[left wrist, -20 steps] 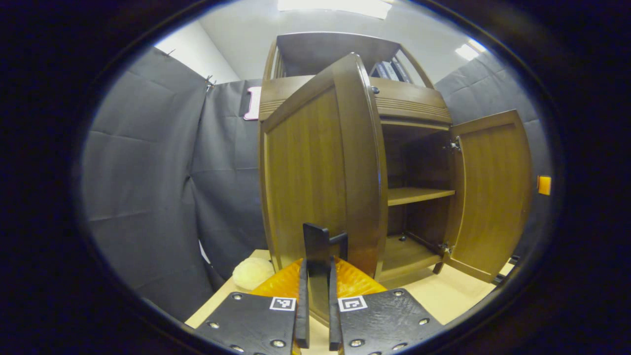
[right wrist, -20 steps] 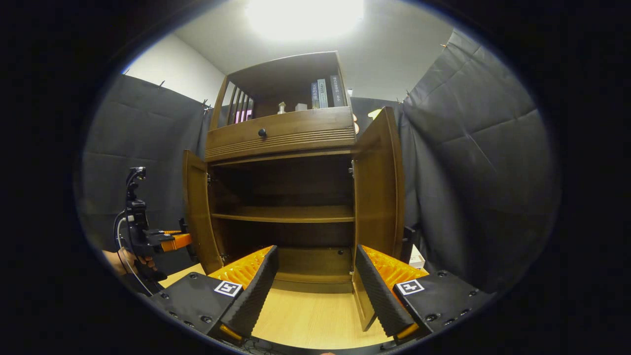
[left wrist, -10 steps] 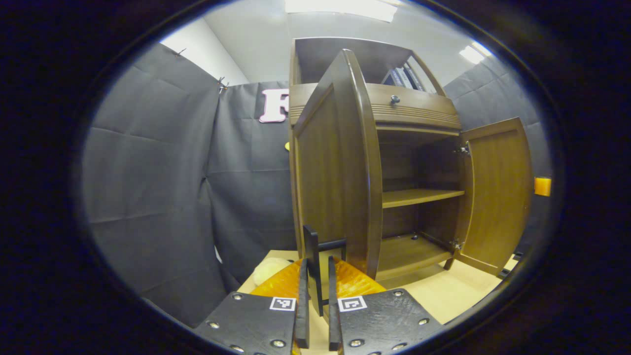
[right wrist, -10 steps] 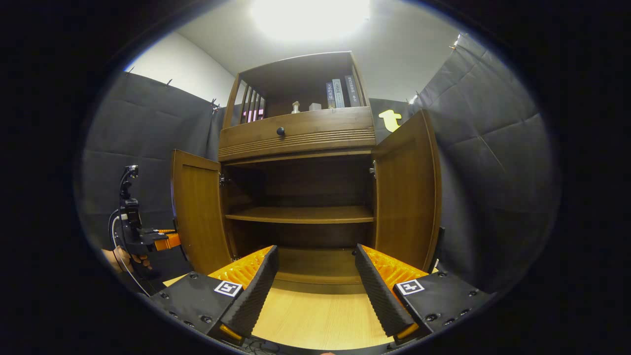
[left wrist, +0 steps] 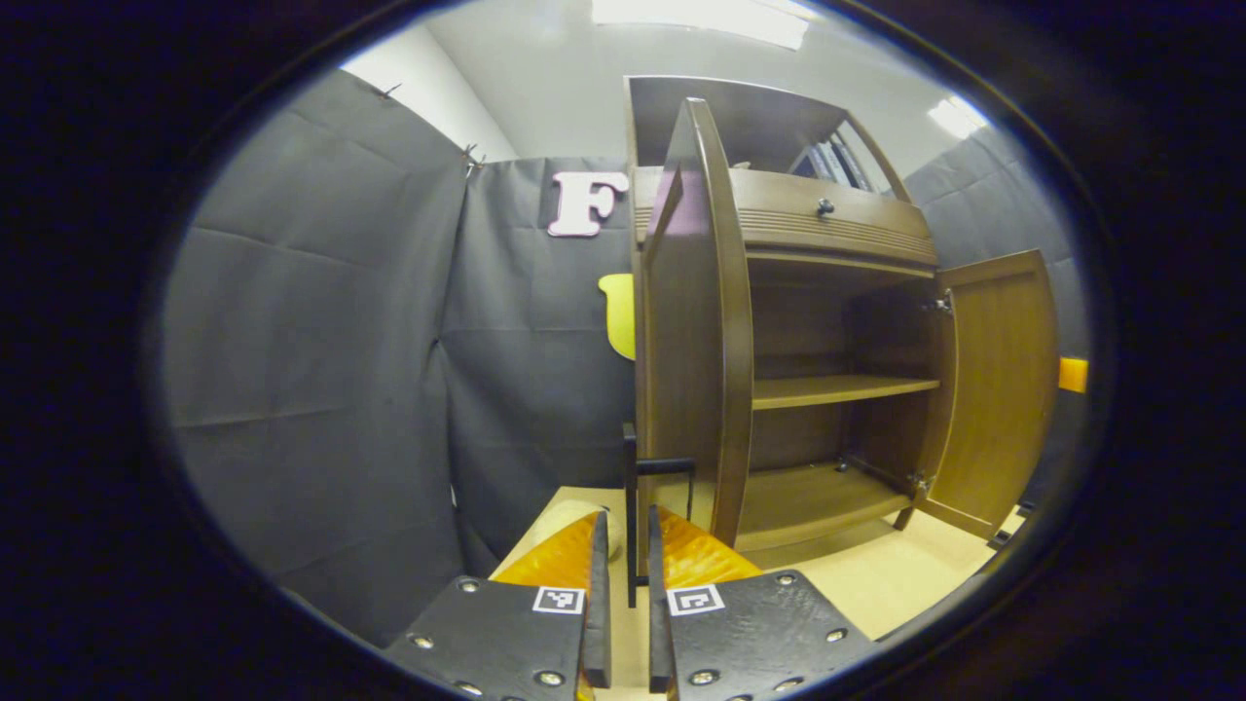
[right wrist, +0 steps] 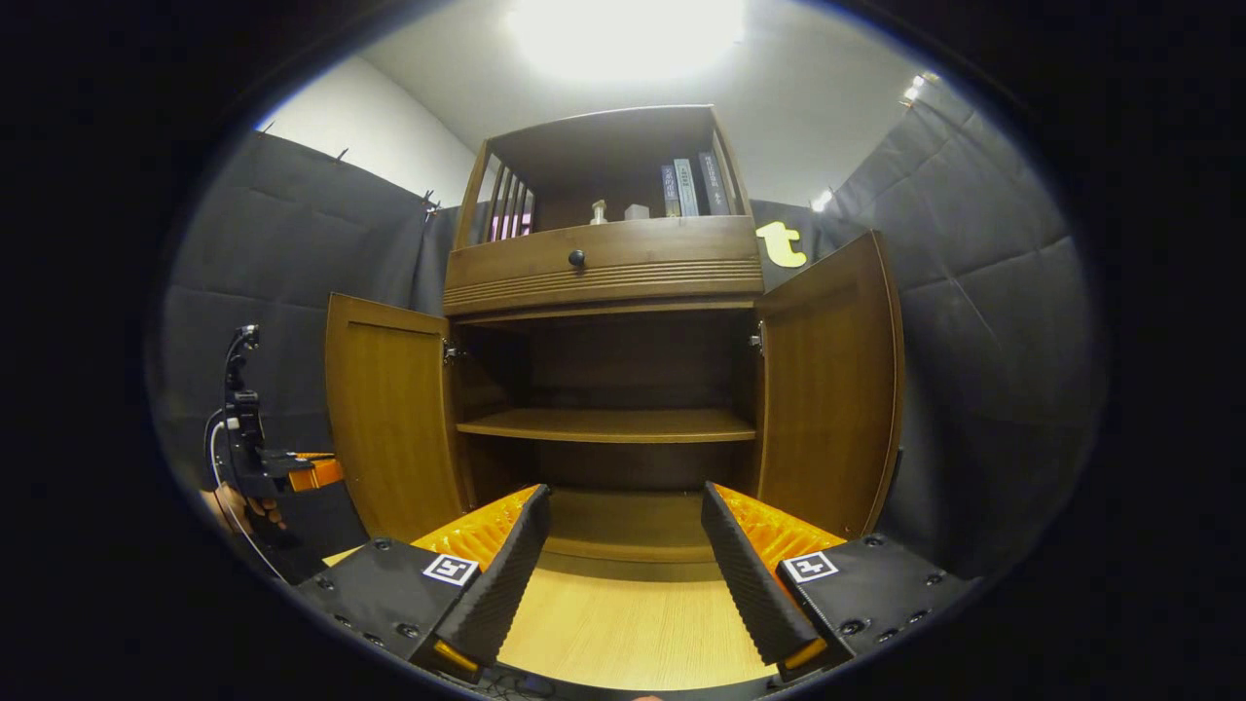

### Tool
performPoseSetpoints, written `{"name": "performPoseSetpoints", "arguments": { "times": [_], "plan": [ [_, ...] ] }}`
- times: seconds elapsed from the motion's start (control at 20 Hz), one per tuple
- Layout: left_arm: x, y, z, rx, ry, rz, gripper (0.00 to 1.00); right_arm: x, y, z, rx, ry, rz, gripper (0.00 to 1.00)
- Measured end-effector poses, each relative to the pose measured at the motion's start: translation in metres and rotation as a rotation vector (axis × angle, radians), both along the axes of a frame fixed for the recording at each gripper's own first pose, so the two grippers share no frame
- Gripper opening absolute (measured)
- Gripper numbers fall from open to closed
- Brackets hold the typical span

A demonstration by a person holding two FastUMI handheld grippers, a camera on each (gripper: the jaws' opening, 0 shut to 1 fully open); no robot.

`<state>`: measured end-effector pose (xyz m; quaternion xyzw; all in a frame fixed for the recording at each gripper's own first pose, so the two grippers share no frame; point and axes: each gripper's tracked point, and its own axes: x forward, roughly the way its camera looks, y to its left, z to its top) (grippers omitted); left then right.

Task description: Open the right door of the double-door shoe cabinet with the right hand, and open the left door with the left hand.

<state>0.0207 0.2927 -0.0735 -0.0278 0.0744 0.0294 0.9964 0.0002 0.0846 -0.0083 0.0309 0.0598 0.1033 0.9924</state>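
The brown shoe cabinet [right wrist: 604,263] stands with both doors swung outward. In the left gripper view the left door [left wrist: 686,341] shows nearly edge-on, and its black handle [left wrist: 633,467] runs down between the fingers of my left gripper [left wrist: 623,521], which is shut on it. In the right gripper view the left door [right wrist: 389,419] and the right door [right wrist: 827,389] flank the bare inner shelf [right wrist: 604,425]. My right gripper [right wrist: 625,490] hangs open before the cabinet's bottom, holding nothing. The left gripper [right wrist: 292,472] and a hand [right wrist: 234,506] sit beside the left door.
The cabinet rests on a light wooden table [right wrist: 623,623]. A drawer with a dark knob [right wrist: 576,258] sits above the doors, and books [right wrist: 689,187] stand on the top shelf. A pale round object [left wrist: 569,516] lies left of the cabinet. Black cloth walls close in on both sides.
The left door has swung further outward with my left gripper on its handle. The right gripper's view has shifted, so the right door's inner face now shows more fully.
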Motion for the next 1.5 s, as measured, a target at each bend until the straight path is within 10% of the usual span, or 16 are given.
{"name": "performPoseSetpoints", "arguments": {
  "times": [0.5,1.5],
  "plan": [
    [-0.051,0.039,0.031,0.015,-0.035,0.153,0.18,-0.016,-0.059,0.020,0.008,-0.020,-0.054,0.98],
    [-0.173,-0.052,0.098,0.049,-0.082,0.120,0.16,-0.078,-0.114,0.037,-0.009,-0.078,-0.145,0.92]
  ]
}}
